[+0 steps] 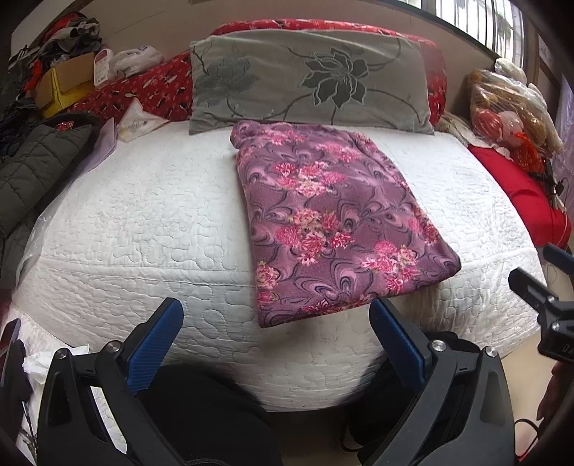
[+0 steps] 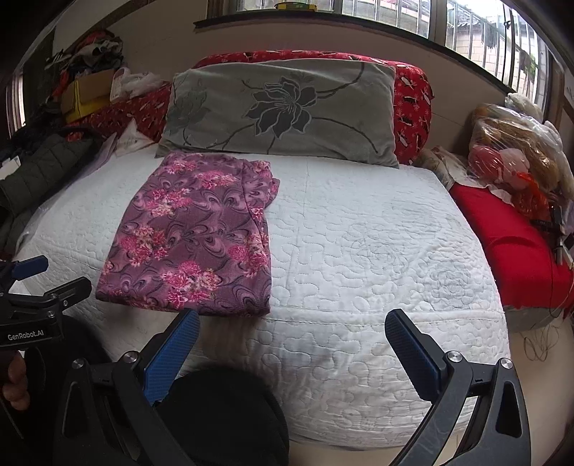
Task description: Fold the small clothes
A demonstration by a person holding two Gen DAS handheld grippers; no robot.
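Observation:
A purple garment with pink flowers (image 1: pixel 333 218) lies folded into a flat oblong on the white quilted bed (image 1: pixel 143 222), its near end at the bed's front edge. It also shows in the right wrist view (image 2: pixel 197 236), left of centre. My left gripper (image 1: pixel 276 315) is open and empty, held just in front of the garment's near end. My right gripper (image 2: pixel 292 322) is open and empty, in front of the bed and to the right of the garment. The right gripper also shows at the right edge of the left wrist view (image 1: pixel 538 272).
A grey flowered pillow (image 1: pixel 308 82) lies behind the garment against a red bolster (image 1: pixel 150 86). A dark puffer jacket (image 1: pixel 32 168) and piled clutter lie at the left. A red cushion (image 2: pixel 509 233) and plastic-wrapped toys (image 2: pixel 509 150) are at the right. A window (image 2: pixel 466 25) runs above.

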